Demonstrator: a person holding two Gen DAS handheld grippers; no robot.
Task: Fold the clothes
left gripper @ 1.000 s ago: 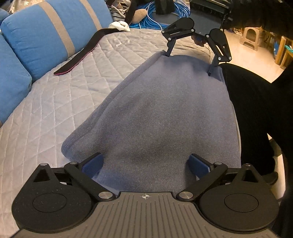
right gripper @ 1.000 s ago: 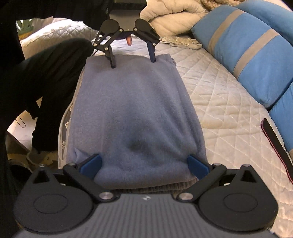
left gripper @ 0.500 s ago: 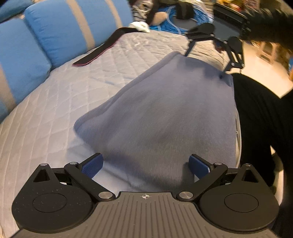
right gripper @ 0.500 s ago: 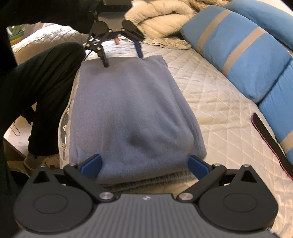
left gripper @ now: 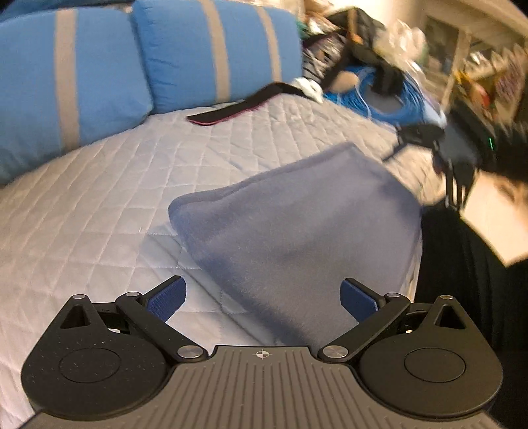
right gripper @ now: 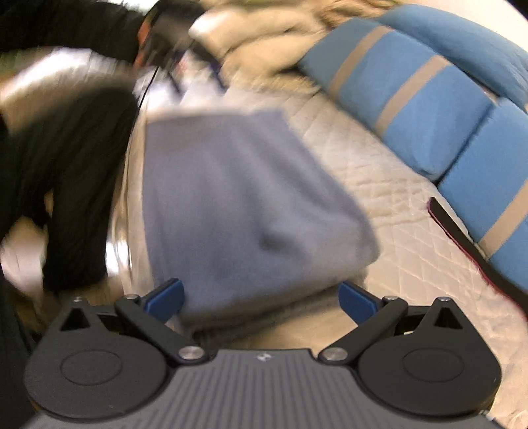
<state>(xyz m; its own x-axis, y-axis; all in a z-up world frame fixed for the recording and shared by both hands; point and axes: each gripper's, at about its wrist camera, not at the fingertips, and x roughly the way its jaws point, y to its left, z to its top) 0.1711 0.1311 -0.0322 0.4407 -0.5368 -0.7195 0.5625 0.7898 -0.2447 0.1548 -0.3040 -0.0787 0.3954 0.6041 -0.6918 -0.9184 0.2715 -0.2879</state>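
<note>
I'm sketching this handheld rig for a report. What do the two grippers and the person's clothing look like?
Both match: the left gripper and right gripper have a grey ribbed body with a small crosshair mark, two round black discs, black linkage arms with silver pivot screws, and blue textured pads on the fingers. No cables show. The person wears black trousers and a black sleeve.

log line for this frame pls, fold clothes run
stage: fold laid | garment: folded grey-blue fleece flat on quilted bed | left gripper: open | right gripper: open | holding: nothing
</note>
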